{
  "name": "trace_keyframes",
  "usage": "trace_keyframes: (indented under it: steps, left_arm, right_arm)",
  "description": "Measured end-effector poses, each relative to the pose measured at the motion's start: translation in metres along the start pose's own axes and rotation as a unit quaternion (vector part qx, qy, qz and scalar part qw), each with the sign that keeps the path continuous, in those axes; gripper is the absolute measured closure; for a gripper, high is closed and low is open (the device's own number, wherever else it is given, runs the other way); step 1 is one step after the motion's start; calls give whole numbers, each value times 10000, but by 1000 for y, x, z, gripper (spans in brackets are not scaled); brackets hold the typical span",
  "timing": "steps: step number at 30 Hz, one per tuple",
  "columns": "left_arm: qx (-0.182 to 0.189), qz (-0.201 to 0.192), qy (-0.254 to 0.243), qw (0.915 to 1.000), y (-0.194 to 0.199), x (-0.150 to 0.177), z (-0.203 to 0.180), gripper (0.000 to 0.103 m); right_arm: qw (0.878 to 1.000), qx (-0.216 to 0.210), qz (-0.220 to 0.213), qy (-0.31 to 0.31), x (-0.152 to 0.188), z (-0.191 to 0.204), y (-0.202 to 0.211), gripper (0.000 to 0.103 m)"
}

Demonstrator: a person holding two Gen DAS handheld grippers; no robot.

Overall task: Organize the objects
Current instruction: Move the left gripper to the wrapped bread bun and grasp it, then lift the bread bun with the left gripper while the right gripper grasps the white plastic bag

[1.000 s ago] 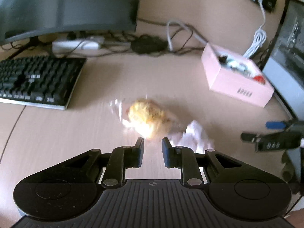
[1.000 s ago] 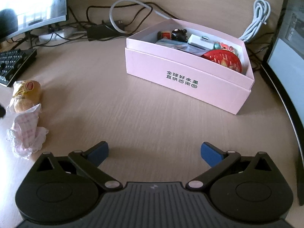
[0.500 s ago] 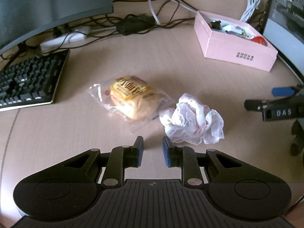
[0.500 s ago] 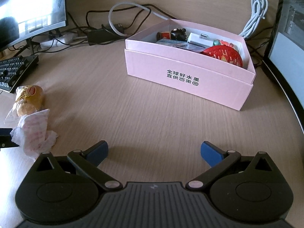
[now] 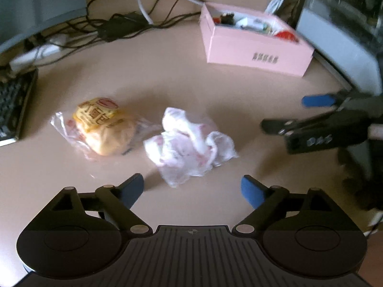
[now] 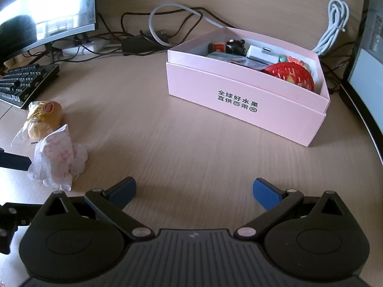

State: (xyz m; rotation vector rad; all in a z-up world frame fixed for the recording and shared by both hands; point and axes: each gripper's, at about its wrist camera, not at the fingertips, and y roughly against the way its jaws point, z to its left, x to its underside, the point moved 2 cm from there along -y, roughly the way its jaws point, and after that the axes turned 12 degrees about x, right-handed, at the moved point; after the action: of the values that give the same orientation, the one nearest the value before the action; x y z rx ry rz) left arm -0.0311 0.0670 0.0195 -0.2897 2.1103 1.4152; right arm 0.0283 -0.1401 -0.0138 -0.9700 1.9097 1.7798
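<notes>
A crumpled white-and-pink wrapper (image 5: 189,143) lies on the desk just ahead of my left gripper (image 5: 192,189), whose jaws are opening wide with nothing between the pads. Left of the wrapper sits a bun in a clear plastic bag (image 5: 103,125). The right wrist view shows both at its left edge: the wrapper (image 6: 57,157) and the bun (image 6: 44,118). My right gripper (image 6: 194,190) hovers open and empty over bare desk, facing the pink box (image 6: 244,100) that holds several small items. The right gripper (image 5: 318,110) also shows at the right of the left wrist view.
A keyboard (image 6: 24,85) and a monitor (image 6: 45,16) stand at the far left, with a tangle of cables and a power strip (image 6: 134,40) along the back. A second screen (image 5: 340,28) borders the right side. The pink box (image 5: 253,45) sits at the back right.
My left gripper went from nearly shut to wide open and shifted right, so the wrapper now sits ahead of it instead of the bun. The right gripper stayed put.
</notes>
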Motion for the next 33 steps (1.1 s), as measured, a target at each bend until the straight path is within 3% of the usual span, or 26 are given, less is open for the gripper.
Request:
trace_keyframes:
  steps: [4,6,8,10,14,17,21,23,28,33]
  left_arm:
    - [-15,-515,650,9966,34,-4,9,20]
    - [-166,-957,1237,9876,54,-11,24,20]
    - [-414,-1295,1884,9726,62,-19,45,20]
    - [-650,-1348,2194,9641,57,-29,60,21]
    - [-927,-1146,2396,9596,31,-46,80,21]
    - [-1120,-947,2356,9607,13,-50,91,21]
    - [-1034,-828,2254,9652,3,-50,96,25]
    - [-855,-784,2138,9700,7,-49,92,33]
    - [-714,-753,1734,9794,31,-42,84,37]
    - [-881,-762,1162,9864,59,-37,75,37]
  right_arm:
    - [10000,-32,-85,15,1,0,1,0]
    - [9999,-29,-104,-1,2,0,1,0]
    - [9999,-27,-119,-8,2,0,1,0]
    - [9999,-26,-128,-5,2,0,1,0]
    - [10000,-20,-18,20,-1,1,1,0]
    - [9997,-208,153,-6,-5,4,5,0]
    - [9985,-517,-39,162,-9,18,24,0]
    - [9962,-781,-175,345,-13,33,36,0]
    - [9879,-1281,-348,804,-21,79,46,1]
    - [9844,-1464,-156,959,-28,111,34,18]
